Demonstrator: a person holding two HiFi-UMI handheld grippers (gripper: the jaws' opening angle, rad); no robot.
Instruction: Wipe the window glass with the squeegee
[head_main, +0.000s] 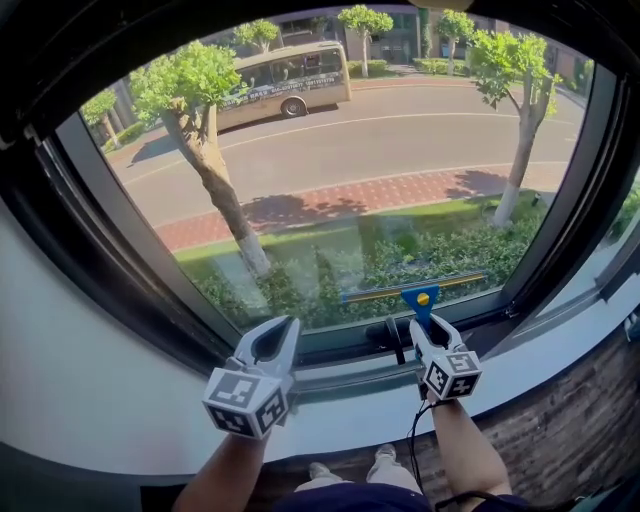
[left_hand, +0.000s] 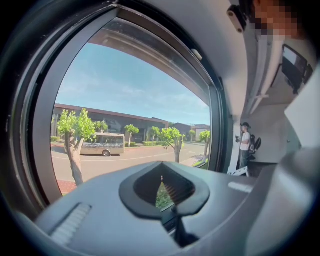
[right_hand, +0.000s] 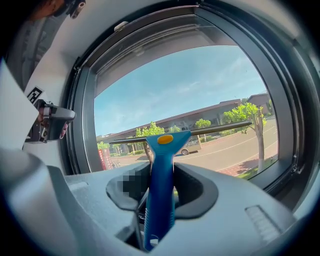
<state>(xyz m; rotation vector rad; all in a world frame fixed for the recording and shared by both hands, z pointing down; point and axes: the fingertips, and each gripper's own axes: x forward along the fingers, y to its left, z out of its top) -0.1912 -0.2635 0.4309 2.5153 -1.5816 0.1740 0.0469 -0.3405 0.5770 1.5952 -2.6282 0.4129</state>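
Two grey hand-held grippers (head_main: 283, 328) carry black-and-white marker cubes (head_main: 247, 402).

Bus (head_main: 285, 78), tree (head_main: 200, 120), brick path (head_main: 350, 198)

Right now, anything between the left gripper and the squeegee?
Nothing loose: in the head view only the lower window frame runs between left gripper and squeegee.

Probably an upper-floor office room: a big dark-framed window (head_main: 330, 240) overlooks a street (head_main: 400, 135) and bus (head_main: 285, 72).
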